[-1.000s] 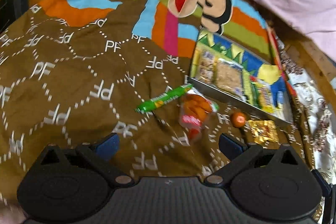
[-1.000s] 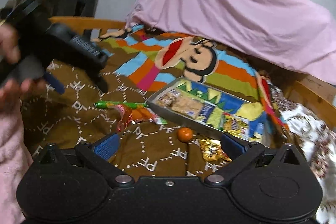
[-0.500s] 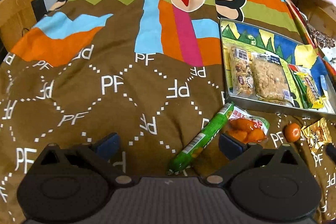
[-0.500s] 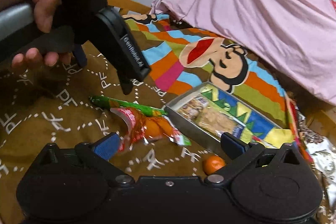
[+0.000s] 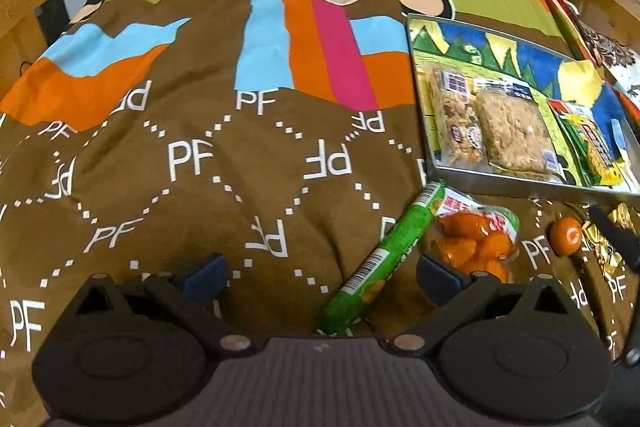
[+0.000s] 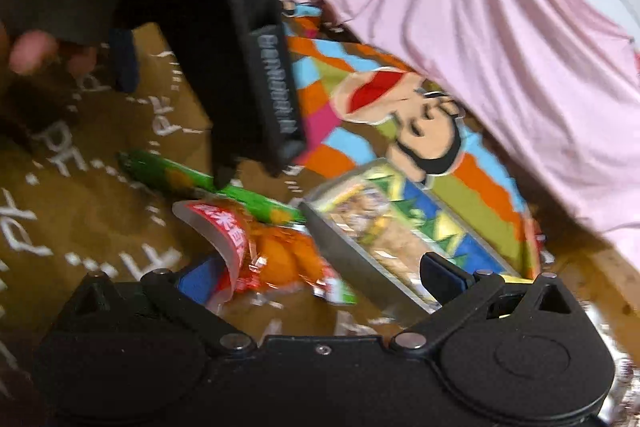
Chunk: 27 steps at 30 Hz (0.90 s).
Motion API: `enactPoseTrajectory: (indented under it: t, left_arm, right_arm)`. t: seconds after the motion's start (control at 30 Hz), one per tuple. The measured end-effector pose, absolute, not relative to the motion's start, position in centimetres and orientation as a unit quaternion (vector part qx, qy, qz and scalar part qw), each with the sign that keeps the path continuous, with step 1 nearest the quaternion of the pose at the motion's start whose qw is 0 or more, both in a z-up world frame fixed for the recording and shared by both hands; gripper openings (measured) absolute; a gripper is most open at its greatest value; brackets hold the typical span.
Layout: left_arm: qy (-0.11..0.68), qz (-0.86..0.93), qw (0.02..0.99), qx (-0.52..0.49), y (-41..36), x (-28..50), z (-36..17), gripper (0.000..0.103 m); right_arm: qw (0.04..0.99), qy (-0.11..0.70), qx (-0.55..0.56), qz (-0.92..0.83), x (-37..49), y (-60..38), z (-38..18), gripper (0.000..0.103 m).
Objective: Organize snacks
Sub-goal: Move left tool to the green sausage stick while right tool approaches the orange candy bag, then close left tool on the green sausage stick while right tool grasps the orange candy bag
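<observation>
My left gripper [image 5: 320, 273] is spread wide, empty, low over the brown blanket [image 5: 192, 163], with the near end of the green tube [image 5: 384, 263] lying between its fingers. Just right of the tube sits the orange snack bag [image 5: 476, 239], then a small orange [image 5: 565, 235] and a gold wrapper [image 5: 600, 243]. The metal tray [image 5: 520, 183] beyond them holds three packets. My right gripper [image 6: 320, 279] is also released, holding nothing, hovering over the snack bag and the tray's near corner.
</observation>
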<state>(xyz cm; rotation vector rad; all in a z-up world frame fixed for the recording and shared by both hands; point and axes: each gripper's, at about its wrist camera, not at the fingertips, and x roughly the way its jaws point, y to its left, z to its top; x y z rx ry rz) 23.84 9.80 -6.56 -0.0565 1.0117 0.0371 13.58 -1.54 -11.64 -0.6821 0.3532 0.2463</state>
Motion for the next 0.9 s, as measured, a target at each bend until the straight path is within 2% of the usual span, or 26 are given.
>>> enactPoseTrajectory:
  t: [0.23, 0.43, 0.63, 0.8, 0.9]
  left_arm:
    - [0.486, -0.006, 0.873, -0.028, 9.6, 23.4, -6.4, 0.102]
    - [0.486, -0.015, 0.874, 0.012, 8.6, 23.5, -6.8, 0.102]
    - [0.471, -0.051, 0.877, 0.077, 6.8, 23.8, -7.2, 0.102]
    - [0.466, -0.093, 0.874, 0.098, 6.2, 23.7, -7.6, 0.102]
    - [0.468, -0.118, 0.871, 0.096, 6.5, 23.7, -7.7, 0.102]
  right_arm:
    - [0.928, 0.194, -0.315, 0.048, 13.9, -5.8, -10.9, 0.102]
    - [0.932, 0.285, -0.222, 0.027, 13.0, -10.7, -9.2, 0.102]
    - [0.941, 0.289, -0.128, 0.124, 12.0, -12.0, -6.8, 0.102]
    - [0.927, 0.275, -0.136, 0.217, 13.0, -11.5, -6.0, 0.102]
    - [0.906, 0.294, -0.131, 0.276, 14.9, -11.8, -5.9, 0.102]
